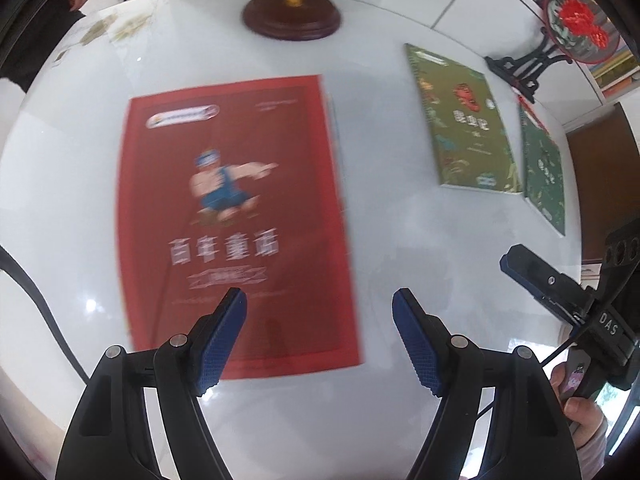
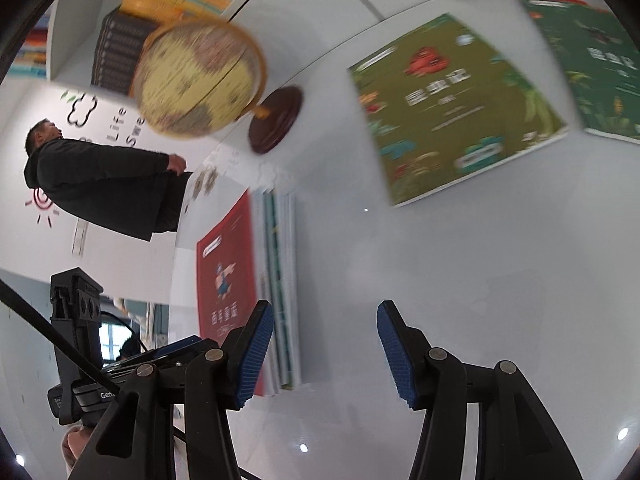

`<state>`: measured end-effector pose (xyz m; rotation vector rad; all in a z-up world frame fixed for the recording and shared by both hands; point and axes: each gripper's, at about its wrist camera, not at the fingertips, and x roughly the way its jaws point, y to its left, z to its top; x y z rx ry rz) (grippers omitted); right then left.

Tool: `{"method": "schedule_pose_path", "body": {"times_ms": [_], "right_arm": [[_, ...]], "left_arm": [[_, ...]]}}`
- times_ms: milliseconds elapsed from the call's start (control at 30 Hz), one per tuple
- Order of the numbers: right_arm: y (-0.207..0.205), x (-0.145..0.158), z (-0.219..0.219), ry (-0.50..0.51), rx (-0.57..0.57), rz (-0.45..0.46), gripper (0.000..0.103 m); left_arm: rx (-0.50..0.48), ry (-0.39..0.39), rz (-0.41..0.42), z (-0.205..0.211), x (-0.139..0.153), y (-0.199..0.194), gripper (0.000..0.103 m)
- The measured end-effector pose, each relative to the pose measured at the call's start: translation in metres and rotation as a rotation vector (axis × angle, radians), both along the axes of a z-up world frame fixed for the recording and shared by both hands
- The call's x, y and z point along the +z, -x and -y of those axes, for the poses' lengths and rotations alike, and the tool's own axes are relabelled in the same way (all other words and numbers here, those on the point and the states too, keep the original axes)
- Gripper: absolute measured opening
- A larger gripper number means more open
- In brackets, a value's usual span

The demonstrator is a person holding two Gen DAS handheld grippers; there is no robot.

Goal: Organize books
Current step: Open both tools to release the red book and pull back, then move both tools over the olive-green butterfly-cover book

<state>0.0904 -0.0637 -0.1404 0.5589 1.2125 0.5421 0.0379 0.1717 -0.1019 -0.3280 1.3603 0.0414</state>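
The olive green book point(image 2: 452, 108) lies upper right of the empty, spread right gripper point(image 2: 324, 354), long axis slanting; left gripper point(image 1: 318, 340) gapes, empty.

1. Bright, even light is flooding the glossy white tabletop point(image 1: 400, 240), which is throwing back small glare spots.
2. Motion blur is smearing the red book point(image 1: 236, 216) and globe point(image 2: 200, 80).
3. Fisheye distortion is bending the darkened edges.

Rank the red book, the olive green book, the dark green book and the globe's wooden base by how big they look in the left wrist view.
1. red book, nearest the camera, which inflates it
2. olive green book
3. dark green book and the globe's wooden base: too close to rank; the book lies foreshortened at the edge
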Motion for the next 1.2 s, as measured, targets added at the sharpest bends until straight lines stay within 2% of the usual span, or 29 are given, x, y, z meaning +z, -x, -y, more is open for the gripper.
{"method": "schedule_pose_path", "body": {"times_ms": [300,467,633,800,933,967,1033,1100,1133,1200], "right_arm": [[-0.027,-0.003,0.076,0.022,-0.129,0.026,0.053],[-0.056,0.003,0.104,0.058,-0.17,0.137,0.053],[-0.097,0.002,0.11,0.131,-0.15,0.247,0.053],[-0.135,-0.017,0.1,0.187,-0.096,0.232,0.053],[-0.149,-0.032,0.086,0.266,-0.036,0.218,0.054],[-0.149,-0.034,0.086,0.278,-0.044,0.226,0.053],[-0.149,-0.037,0.088,0.266,-0.06,0.217,0.055],[-0.146,-0.04,0.097,0.181,-0.09,0.189,0.056],[-0.144,-0.043,0.1,0.124,-0.096,0.158,0.057],[-0.138,-0.043,0.103,0.089,-0.104,0.119,0.057]], "left_arm": [[-0.038,0.05,0.046,0.058,-0.006,-0.056,0.074],[-0.047,0.067,0.057,0.082,-0.019,-0.091,0.074],[-0.037,0.085,0.063,0.098,-0.039,-0.127,0.074],[-0.058,0.086,0.053,0.107,-0.055,-0.153,0.074],[-0.06,0.113,0.032,0.108,-0.065,-0.161,0.074],[-0.065,0.108,0.05,0.109,-0.064,-0.16,0.076],[-0.088,0.118,0.048,0.112,-0.065,-0.16,0.078],[-0.1,0.149,0.041,0.115,-0.067,-0.156,0.083],[-0.1,0.137,0.042,0.116,-0.066,-0.153,0.084],[-0.125,0.108,0.042,0.119,-0.067,-0.144,0.084]]}}
